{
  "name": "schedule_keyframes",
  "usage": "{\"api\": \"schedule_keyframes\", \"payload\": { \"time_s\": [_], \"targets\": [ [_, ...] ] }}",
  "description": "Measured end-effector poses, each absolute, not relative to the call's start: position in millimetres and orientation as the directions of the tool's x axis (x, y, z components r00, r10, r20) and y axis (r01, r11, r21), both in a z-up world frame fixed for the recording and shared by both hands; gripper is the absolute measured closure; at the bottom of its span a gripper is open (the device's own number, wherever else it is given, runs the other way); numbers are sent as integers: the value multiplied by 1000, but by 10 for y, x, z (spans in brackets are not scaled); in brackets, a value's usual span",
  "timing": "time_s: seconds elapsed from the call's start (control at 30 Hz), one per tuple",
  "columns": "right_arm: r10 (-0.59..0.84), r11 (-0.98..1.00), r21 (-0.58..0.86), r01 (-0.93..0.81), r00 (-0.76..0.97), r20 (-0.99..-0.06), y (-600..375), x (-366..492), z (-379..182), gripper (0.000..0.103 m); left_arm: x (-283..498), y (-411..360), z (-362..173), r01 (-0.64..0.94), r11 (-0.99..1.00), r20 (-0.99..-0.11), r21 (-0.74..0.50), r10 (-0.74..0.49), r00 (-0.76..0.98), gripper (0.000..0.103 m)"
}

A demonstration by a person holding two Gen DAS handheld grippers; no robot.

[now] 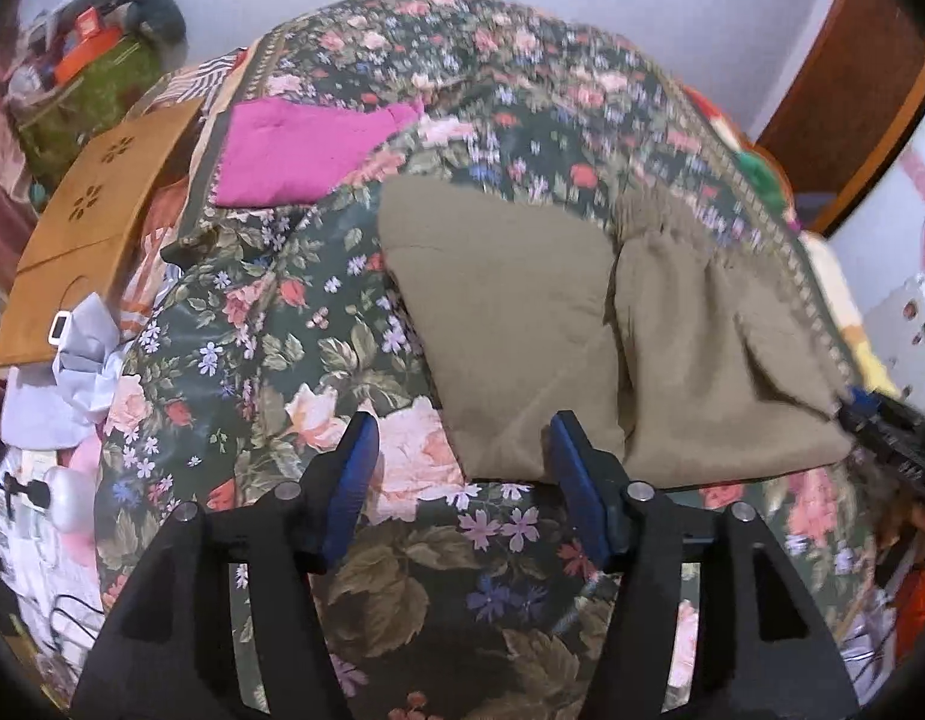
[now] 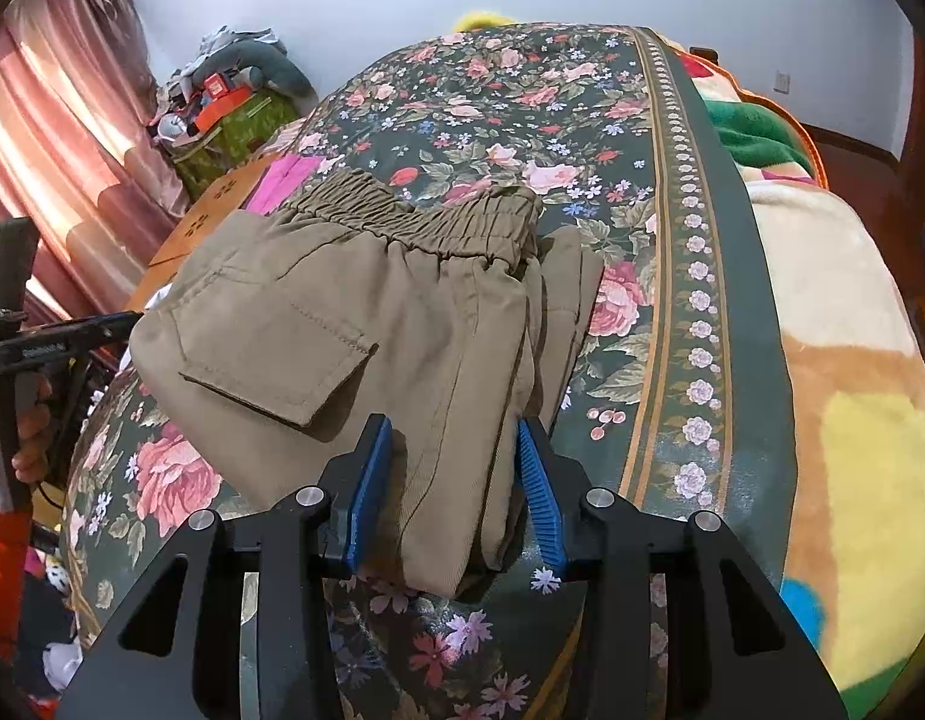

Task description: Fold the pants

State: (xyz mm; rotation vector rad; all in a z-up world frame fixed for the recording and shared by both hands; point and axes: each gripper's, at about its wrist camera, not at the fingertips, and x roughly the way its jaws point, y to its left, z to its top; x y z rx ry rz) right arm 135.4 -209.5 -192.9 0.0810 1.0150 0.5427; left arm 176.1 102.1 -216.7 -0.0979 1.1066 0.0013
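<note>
The khaki pants [image 2: 354, 324] lie folded into a compact stack on the floral bedspread [image 2: 582, 120], waistband away from the right gripper [image 2: 456, 480]. That gripper's jaws straddle the near edge, open and holding nothing. The left gripper [image 1: 462, 468], also open and empty, sits just off the stack's corner, so the right is nearer.

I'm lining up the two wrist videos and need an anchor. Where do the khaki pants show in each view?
Left wrist: khaki pants right of centre, just beyond the open left claw.
Right wrist: centre-left, lower edge between the open right claw's fingers.
Shared landmark: pink cloth on the floral bedspread.
</note>
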Motion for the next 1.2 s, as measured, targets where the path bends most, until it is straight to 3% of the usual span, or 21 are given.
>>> {"api": "schedule_keyframes", "payload": {
  "time_s": [0.3, 0.5, 0.67, 0.93, 1.1, 1.2],
  "targets": [
    [458, 863, 297, -408, 386, -801, -2108, 1372, -1855, 64, 1797, 1119, -2178, -67, 995, -895, 78, 100, 436, 41],
    [482, 857, 313, -410, 422, -768, -2162, 1523, -1616, 64, 1949, 1066, -1844, -11, 998, -856, 62, 59, 513, 41],
    [480, 857, 300, -419, 437, -761, -2059, 1777, -1584, 64, 2275, 911, -1865, 42, 999, -866, -1, -22, 500, 40],
    [436, 851, 257, -458, 344, -832, -1854, 1999, -2010, 65, 2615, 840, -2408, 46, 993, -903, 106, 77, 422, 40],
    [417, 862, 245, -444, 346, -840, -1989, 2004, -1971, 69, 2526, 1037, -2356, -1, 989, -889, 150, 135, 438, 40],
    [432, 862, 270, -428, 343, -834, -2093, 1971, -1927, 66, 2462, 1189, -2293, -17, 995, -894, 99, 97, 438, 40]
  ]
}}
